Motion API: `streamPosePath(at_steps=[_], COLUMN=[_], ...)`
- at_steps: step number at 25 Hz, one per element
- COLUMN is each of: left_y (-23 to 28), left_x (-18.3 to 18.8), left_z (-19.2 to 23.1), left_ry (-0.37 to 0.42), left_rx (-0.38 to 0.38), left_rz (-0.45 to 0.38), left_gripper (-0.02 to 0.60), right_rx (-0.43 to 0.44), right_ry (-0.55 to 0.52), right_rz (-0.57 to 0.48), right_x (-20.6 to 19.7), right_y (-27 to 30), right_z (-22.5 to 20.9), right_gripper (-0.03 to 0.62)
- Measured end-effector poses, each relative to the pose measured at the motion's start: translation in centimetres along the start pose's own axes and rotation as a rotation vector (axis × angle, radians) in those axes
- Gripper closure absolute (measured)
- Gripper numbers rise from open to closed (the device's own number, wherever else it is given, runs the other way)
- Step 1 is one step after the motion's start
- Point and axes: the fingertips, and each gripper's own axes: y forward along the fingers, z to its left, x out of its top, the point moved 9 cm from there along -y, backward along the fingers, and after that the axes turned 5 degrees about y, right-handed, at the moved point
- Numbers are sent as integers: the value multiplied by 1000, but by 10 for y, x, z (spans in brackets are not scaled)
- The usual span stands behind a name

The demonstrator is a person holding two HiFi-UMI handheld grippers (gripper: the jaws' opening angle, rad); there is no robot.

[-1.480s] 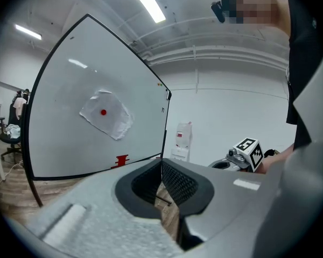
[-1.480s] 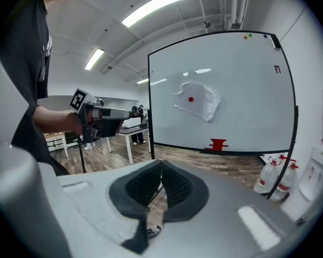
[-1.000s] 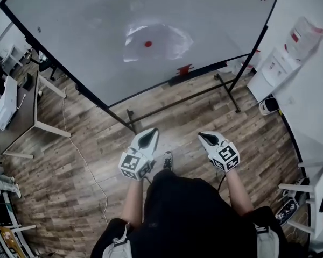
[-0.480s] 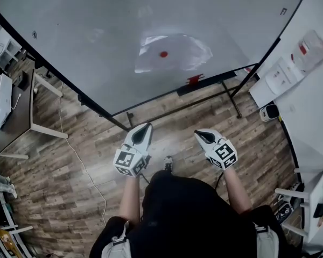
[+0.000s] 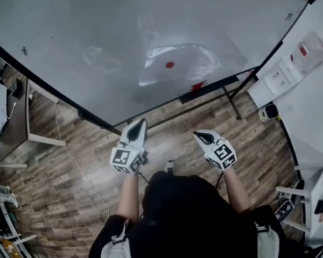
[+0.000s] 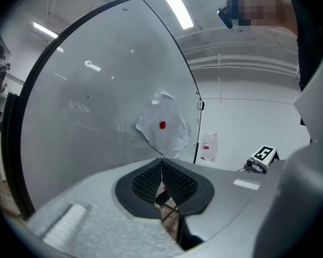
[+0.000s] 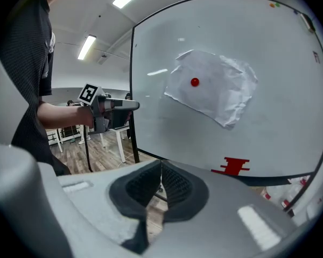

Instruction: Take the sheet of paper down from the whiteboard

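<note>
Wood-plank floor (image 5: 70,165) runs under a whiteboard (image 5: 86,31) on a black-framed stand, with a white wall (image 5: 317,106) to the right. A thin cable (image 5: 78,165) trails over the boards, and a dark counter (image 5: 11,130) on white legs shows at the left edge. By the wall a white dispenser (image 5: 277,77) carries a bottle (image 5: 310,44) with a red label. What the bottle holds cannot be made out, and the label's print is too small to read. The paper (image 5: 180,63), a crumpled white sheet, hangs on the lower part of the whiteboard, held by a round red magnet (image 5: 169,65). A red piece (image 5: 196,85) sits just under the paper at the board's bottom rail. The left gripper (image 5: 139,124) and right gripper (image 5: 199,136) are held side by side in front of the person, below the board and well apart from the paper. Each carries a cube with black-and-white square markers, which bear no legible words. The left gripper's fingers (image 6: 147,180) are pressed together with nothing between them. The right gripper's fingers (image 7: 178,186) are likewise together and empty.
</note>
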Motion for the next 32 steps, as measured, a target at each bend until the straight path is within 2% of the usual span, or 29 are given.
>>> streamPosePath(at_steps=[11, 17, 21, 26, 30, 32], left_y=[48, 64, 68, 76, 82, 86], left_x=[21, 29, 29, 34, 37, 37], left_z=[49, 55, 54, 62, 65, 65], left_ry=[-20, -10, 36, 31, 57, 40], left_rx=[-22, -35, -24, -7, -13, -18], left_rz=[-50, -64, -51, -70, -89, -106], left_gripper=[568, 568, 568, 567, 566, 566], right_rx=[-36, -48, -48, -40, -26, -9], right_ry=[14, 39, 47, 39, 37, 32], right_rz=[-9, -9, -12, -22, -39, -36], right_x=[16, 14, 14, 21, 32, 35], right_y=[33, 39, 43, 55, 70, 78], right_z=[-11, -16, -22, -34, -43, -45], right_gripper=[589, 589, 589, 589, 589, 589])
